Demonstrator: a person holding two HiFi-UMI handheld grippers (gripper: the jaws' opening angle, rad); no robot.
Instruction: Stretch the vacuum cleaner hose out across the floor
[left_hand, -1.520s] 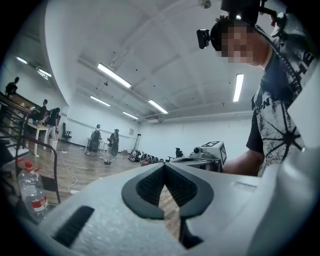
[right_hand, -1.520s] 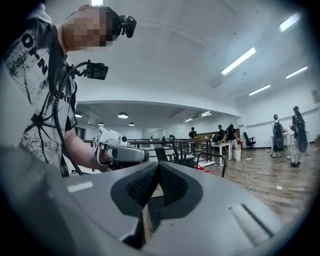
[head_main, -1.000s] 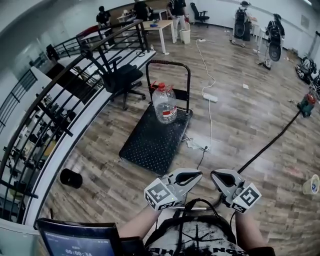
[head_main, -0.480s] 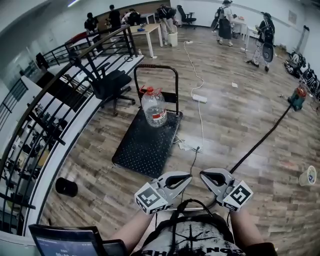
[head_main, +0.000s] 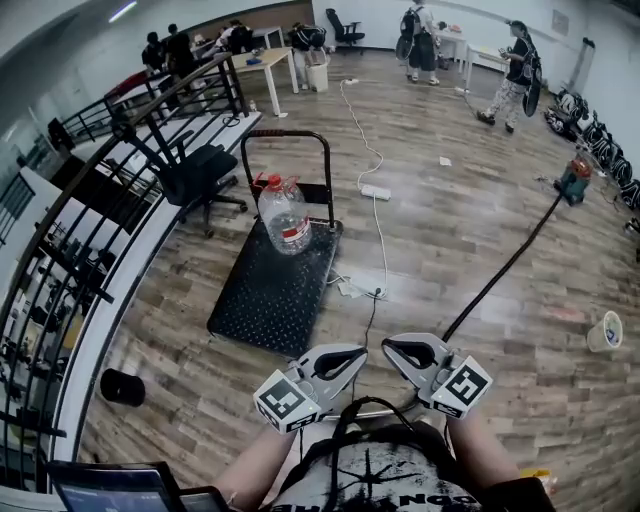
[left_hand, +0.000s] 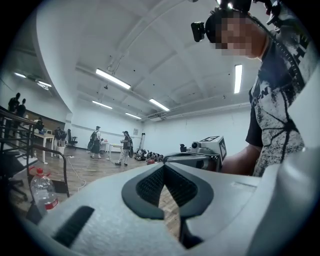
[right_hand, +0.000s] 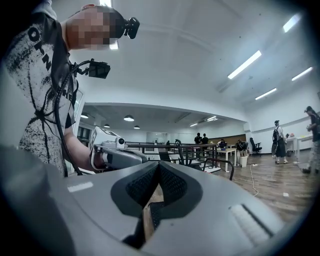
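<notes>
Hose (head_main: 497, 275) stretched across floor (head_main: 450, 225) — left tool (head_main: 350, 357), right tool (head_main: 400, 350) closed, apparently empty.

Your shirt (head_main: 380, 475) shows only cut-off letters along its lower edge, something like "ON". The print on the bottle (head_main: 284, 212) label is too small to read.

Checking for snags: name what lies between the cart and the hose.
Head view: a white cable and its power strip lie between them.
</notes>
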